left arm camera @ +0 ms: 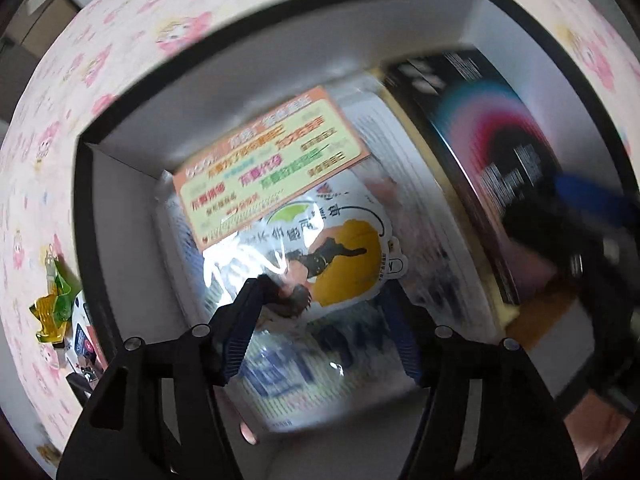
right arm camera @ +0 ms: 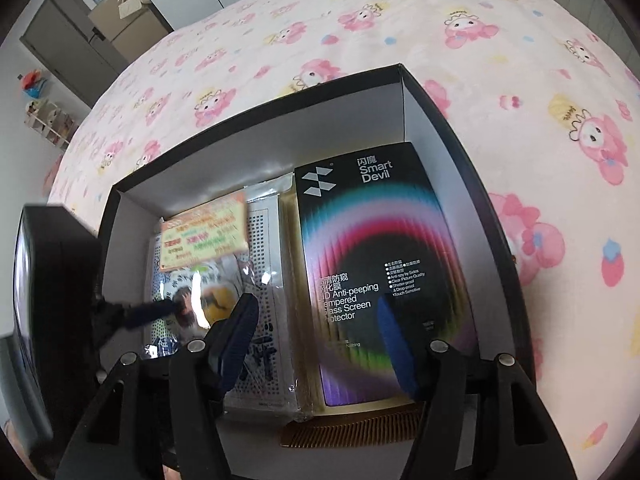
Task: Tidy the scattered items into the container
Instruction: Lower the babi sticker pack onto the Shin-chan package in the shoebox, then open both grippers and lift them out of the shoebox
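An open black container (left arm camera: 82,220) (right arm camera: 484,220) with white inner walls lies on a pink patterned bedsheet. Inside on the left, a clear sticker packet (left arm camera: 320,240) (right arm camera: 200,280) with an orange header card rests on a white dotted package (right arm camera: 262,248). On the right lies a black Smart Devil screen protector box (left arm camera: 492,168) (right arm camera: 376,264). My left gripper (left arm camera: 320,324) hovers open just over the packet, which lies loose below the spread fingers. My right gripper (right arm camera: 316,344) is open above the screen protector box. Its blurred blue finger (left arm camera: 592,200) shows in the left wrist view.
A yellow-green wrapped item (left arm camera: 52,304) and a small white box (left arm camera: 82,344) lie on the bedsheet (right arm camera: 400,20) left of the container. A brown comb (right arm camera: 352,428) pokes out under the screen protector box. A door, a cardboard box (right arm camera: 124,28) and a shelf stand beyond the bed.
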The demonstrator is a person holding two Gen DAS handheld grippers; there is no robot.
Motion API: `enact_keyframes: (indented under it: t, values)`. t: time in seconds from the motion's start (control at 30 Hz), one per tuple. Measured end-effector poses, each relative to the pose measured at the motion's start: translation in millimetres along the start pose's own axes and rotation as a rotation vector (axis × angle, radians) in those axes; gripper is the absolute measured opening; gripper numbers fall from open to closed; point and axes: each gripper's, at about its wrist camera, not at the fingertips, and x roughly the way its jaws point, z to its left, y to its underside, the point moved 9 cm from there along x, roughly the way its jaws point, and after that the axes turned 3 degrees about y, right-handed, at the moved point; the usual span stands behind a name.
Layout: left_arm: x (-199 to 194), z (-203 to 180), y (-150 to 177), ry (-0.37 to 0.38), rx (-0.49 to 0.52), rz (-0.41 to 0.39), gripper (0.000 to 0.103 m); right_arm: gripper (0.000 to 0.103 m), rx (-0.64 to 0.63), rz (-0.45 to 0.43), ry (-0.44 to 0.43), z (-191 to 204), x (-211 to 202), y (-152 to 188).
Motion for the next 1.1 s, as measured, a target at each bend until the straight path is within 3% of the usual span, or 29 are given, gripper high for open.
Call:
enact_keyframes:
  t: [0.1, 0.2, 0.37, 0.6, 0.8, 0.97, 1.1]
  values:
    - [-15.0, 14.2, 3.8, 0.055, -0.079, -0.041, 0.046, 0.059, -0.014, 0.005, -0.029, 8.4, 2.1, 0.1]
    - [-32.3, 14.0, 18.4, 0.145, -0.103, -0.081, 0.046, 0.059, -0.028, 0.01, -0.059, 16.8, 4.1, 0.2]
    - [-40.4, 27.4, 25.9, 0.109, -0.134, -0.117, 0.046, 0.059, -0.056, 0.054, -0.1, 43.4, 17.8, -7.4]
    - [-40.4, 27.0, 25.3, 0.117, -0.124, -0.151, 0.044, 0.059, -0.148, 0.159, -0.052, 69.6, 52.2, 0.1]
    - [-42.7, 30.9, 30.1, 0.148, -0.141, -0.16, 0.044, 0.06, -0.17, 0.155, -0.056, 80.4, 57.9, -1.2]
    - [-47.9, 33.9, 37.1, 0.19, -0.162, -0.185, 0.044, 0.06, -0.173, 0.172, -0.15, 93.9, 53.0, 6.6]
    - [-60.0, 37.4, 44.1, 0.234, -0.184, -0.23, 0.044, 0.06, -0.163, 0.112, -0.1, 86.9, 39.0, 7.5]
